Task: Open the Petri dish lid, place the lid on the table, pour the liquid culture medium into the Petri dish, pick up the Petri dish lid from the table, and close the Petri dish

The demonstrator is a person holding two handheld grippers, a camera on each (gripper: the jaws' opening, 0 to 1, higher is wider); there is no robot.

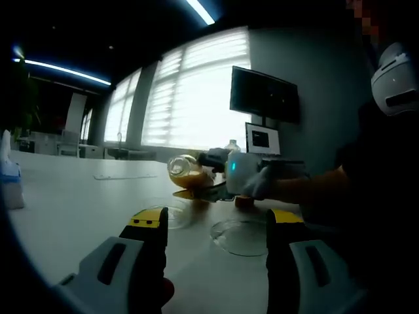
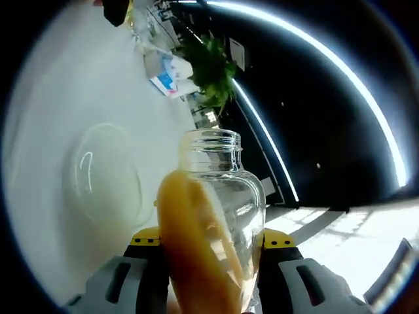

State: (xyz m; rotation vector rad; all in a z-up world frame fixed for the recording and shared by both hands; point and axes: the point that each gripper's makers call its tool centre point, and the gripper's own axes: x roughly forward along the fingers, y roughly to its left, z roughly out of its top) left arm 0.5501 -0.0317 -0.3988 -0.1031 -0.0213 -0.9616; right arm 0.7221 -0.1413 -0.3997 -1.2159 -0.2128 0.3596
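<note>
In the left gripper view my left gripper (image 1: 216,222) is open and holds nothing, low over the white table (image 1: 72,209). Just past its left jaw lies a clear Petri dish (image 1: 165,216). A second clear round piece (image 1: 241,237), which looks like the lid, lies flat between the jaws further out. My right gripper (image 1: 219,175) comes in from the right, shut on a glass bottle (image 1: 185,171) of orange liquid that is tipped toward the dish. In the right gripper view the bottle (image 2: 209,222) stands between the jaws, its open mouth near the dish (image 2: 108,176). The liquid stays inside the bottle.
A blue-and-white pack (image 1: 9,178) stands at the table's left edge, also in the right gripper view (image 2: 171,75) near a green plant (image 2: 213,65). A dark monitor (image 1: 265,95) hangs on the wall. A small orange object (image 1: 243,201) sits under the right gripper. The person's dark sleeve (image 1: 380,196) is at right.
</note>
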